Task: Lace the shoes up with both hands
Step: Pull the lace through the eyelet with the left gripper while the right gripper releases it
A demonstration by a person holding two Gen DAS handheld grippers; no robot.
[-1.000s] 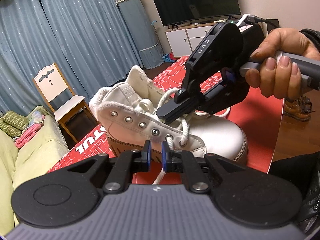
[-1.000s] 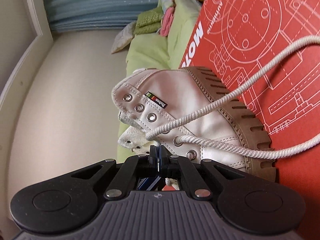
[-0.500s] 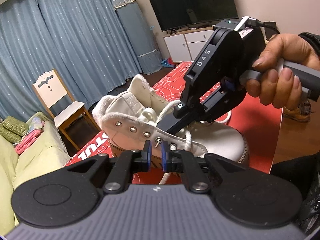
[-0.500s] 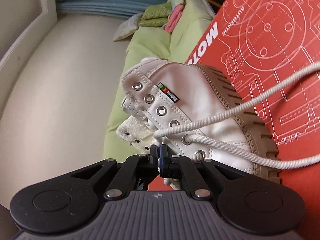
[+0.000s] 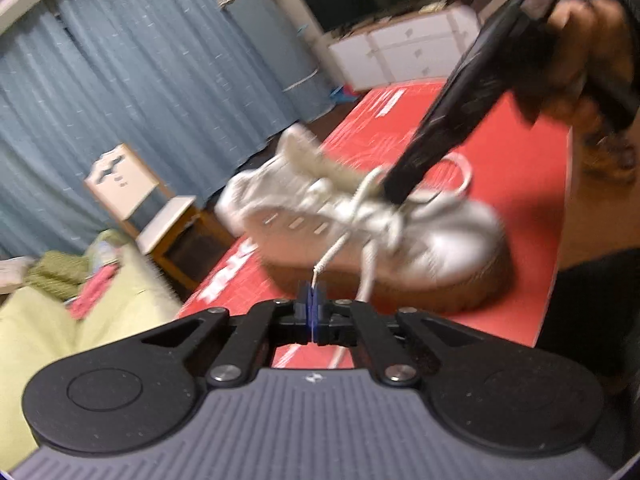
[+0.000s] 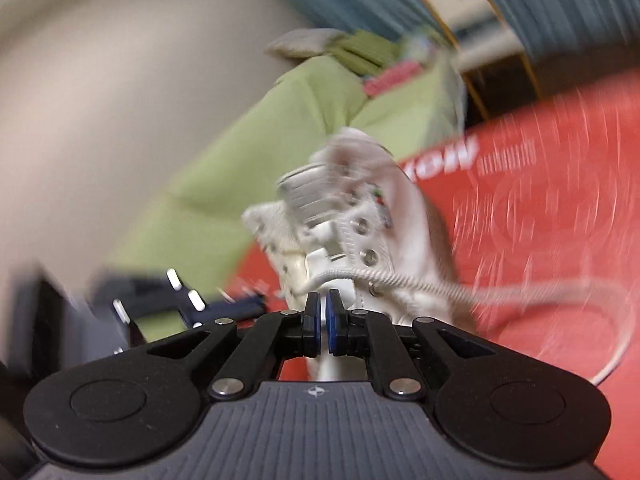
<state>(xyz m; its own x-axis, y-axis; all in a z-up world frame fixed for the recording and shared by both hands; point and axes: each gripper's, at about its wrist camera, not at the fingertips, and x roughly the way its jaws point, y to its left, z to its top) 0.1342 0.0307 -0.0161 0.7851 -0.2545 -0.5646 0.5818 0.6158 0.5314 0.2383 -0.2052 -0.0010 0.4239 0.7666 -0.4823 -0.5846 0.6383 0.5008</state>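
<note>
The white shoe (image 5: 360,236) sits on the red surface (image 5: 516,184). The left gripper (image 5: 311,300) has its jaws pinched on the lace tip (image 5: 318,274) just beside the eyelets; the right gripper (image 6: 322,312) hangs above the shoe, jaws opening, narrow, empty. Hand-over step: next, pull the lace through.

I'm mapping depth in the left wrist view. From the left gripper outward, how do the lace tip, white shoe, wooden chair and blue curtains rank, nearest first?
1. Lace tip: pinched in the shut left gripper, dead centre.
2. White shoe: just beyond, centre-right on the red mat.
3. Wooden chair: further back, left.
4. Blue curtains: farthest, upper left.
</note>
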